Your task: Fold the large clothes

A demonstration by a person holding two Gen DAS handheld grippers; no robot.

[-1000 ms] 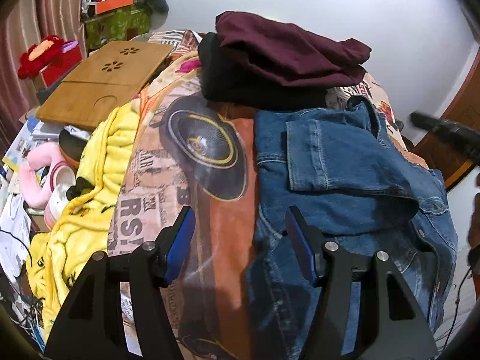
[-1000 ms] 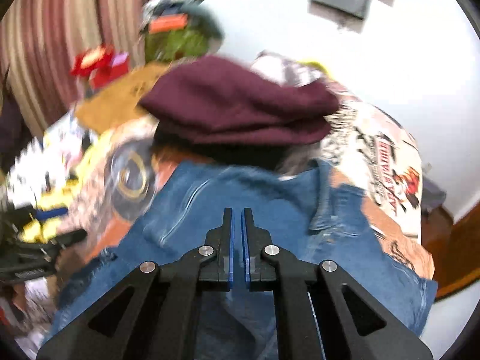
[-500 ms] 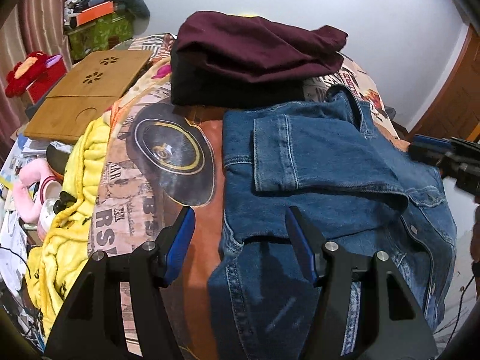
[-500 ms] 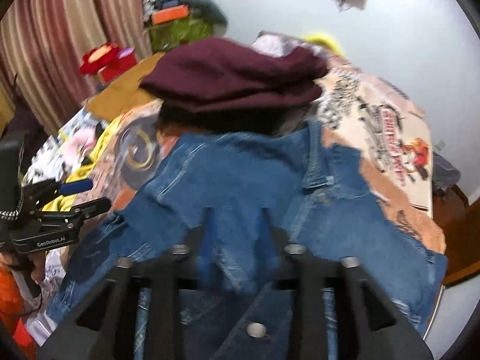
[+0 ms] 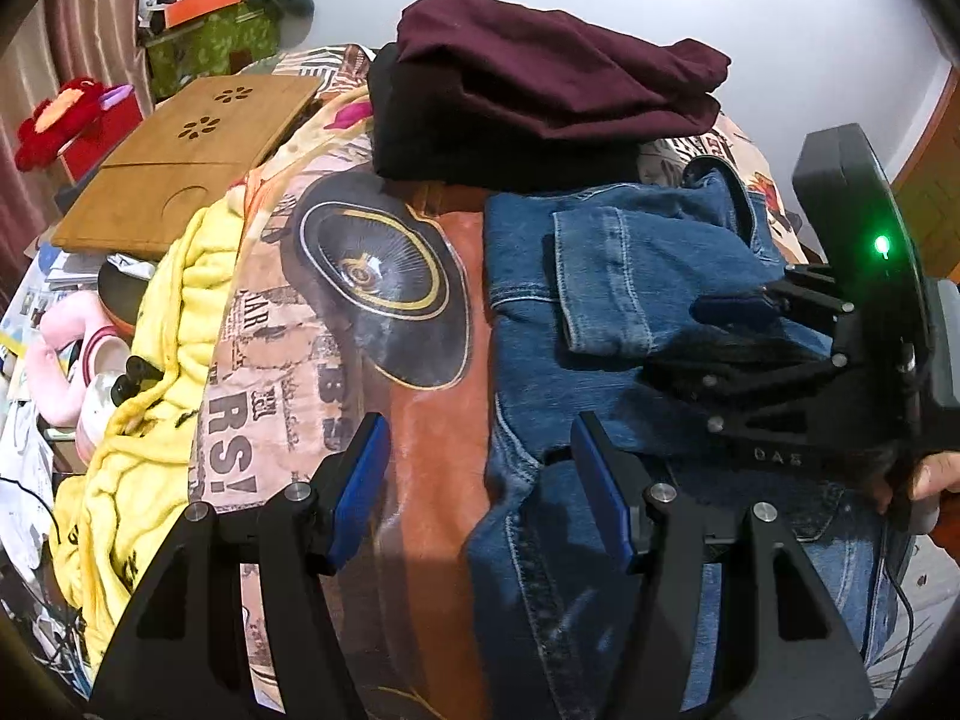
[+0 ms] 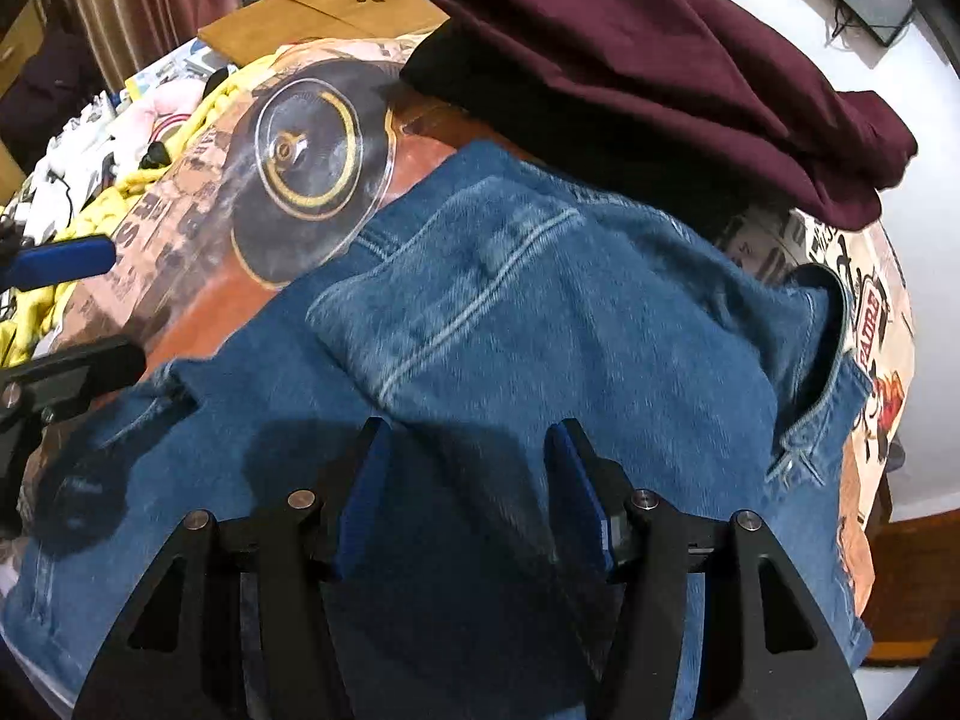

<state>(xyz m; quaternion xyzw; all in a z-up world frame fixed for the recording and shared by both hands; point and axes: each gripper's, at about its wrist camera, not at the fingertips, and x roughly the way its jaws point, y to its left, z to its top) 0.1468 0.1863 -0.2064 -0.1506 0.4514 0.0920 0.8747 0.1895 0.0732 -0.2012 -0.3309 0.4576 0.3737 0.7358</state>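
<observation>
**Partly folded, more folds still waiting**

Already the denim jacket (image 6: 540, 312) is lying on the bed with one sleeve (image 5: 606, 282) folded in. Left gripper (image 5: 480, 480) is hovering apart, empty; right gripper (image 6: 462, 480) is opening over denim, gripping nothing.

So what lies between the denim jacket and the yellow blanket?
Only bare printed bedcover separates the denim jacket from the yellow blanket, per the left wrist view.
</observation>
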